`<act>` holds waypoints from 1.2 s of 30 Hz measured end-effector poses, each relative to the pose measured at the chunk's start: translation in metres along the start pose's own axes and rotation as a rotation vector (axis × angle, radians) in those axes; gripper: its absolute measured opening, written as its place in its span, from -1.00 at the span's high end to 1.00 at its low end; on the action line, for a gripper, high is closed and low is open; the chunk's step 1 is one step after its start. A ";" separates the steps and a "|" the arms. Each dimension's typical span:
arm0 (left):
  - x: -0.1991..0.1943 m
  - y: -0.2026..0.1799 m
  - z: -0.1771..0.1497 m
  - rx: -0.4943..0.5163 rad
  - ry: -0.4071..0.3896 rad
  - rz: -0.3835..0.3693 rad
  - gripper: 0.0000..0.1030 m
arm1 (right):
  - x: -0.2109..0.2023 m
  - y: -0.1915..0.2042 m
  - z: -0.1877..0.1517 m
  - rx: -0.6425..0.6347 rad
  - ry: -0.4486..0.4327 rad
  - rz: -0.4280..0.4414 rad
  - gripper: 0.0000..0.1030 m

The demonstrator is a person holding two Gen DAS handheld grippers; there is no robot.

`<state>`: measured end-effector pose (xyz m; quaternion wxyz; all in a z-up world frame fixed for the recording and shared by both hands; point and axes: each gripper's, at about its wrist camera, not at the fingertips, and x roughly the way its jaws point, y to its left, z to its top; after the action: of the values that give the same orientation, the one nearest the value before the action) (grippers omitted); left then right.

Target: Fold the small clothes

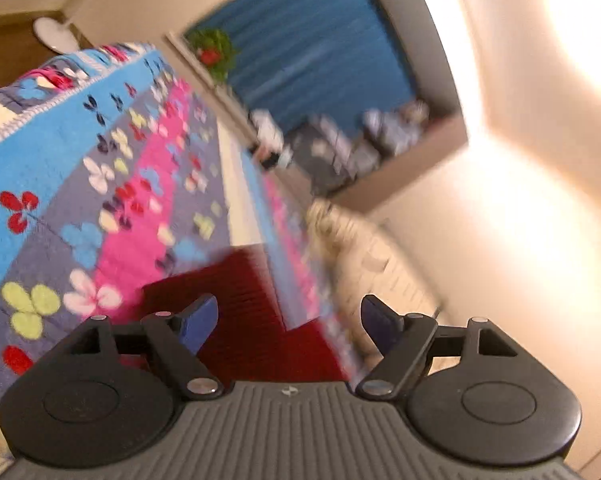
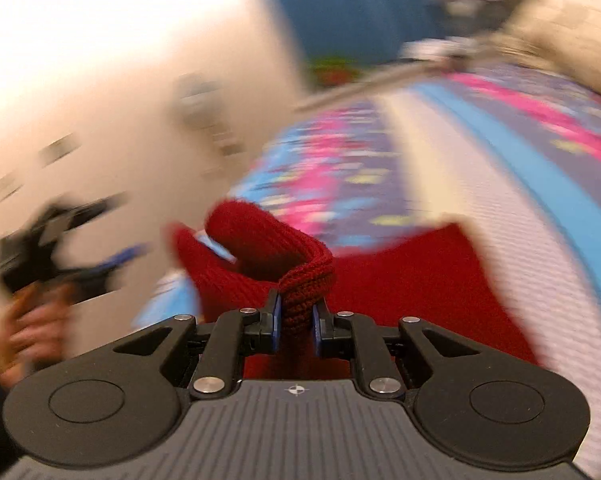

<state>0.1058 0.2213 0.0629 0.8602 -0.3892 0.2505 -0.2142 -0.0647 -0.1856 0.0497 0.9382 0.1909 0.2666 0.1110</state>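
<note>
A: Where's the garment?

B: The red knit garment [image 2: 400, 276] lies on the flowered bedspread [image 1: 100, 168]. The right gripper [image 2: 296, 318] has its blue pads pressed together on a bunched, ribbed edge of it, and that edge is lifted off the bedspread and curls over toward the rest of the cloth.

A: And the other tool?

B: The left gripper [image 1: 286, 322] has its fingers [image 1: 198, 322] well apart, with nothing between them. It hangs above the garment's near part, not touching as far as I can see. The right wrist view also shows it off to the garment's left, in the person's hand [image 2: 32, 320], though that side is badly smeared, so I wouldn't swear to its pose.

A: So which step is this?

B: I'd judge a fold is under way: one edge raised and being carried across the body of the garment.

A: What does the next move want?

B: Probably laying that edge down flat and square on the cloth beneath. The free left gripper could pin or catch the opposite edge so the knit doesn't drag.
</note>
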 end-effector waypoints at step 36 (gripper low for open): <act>0.104 -0.064 -0.197 0.770 0.435 0.179 0.02 | 0.016 -0.092 0.027 0.034 0.123 -0.082 -0.08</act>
<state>0.0582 0.0133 -0.0273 0.8849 0.0365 0.3602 -0.2932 -0.0270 -0.2723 0.0252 0.9204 0.1885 0.3332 0.0792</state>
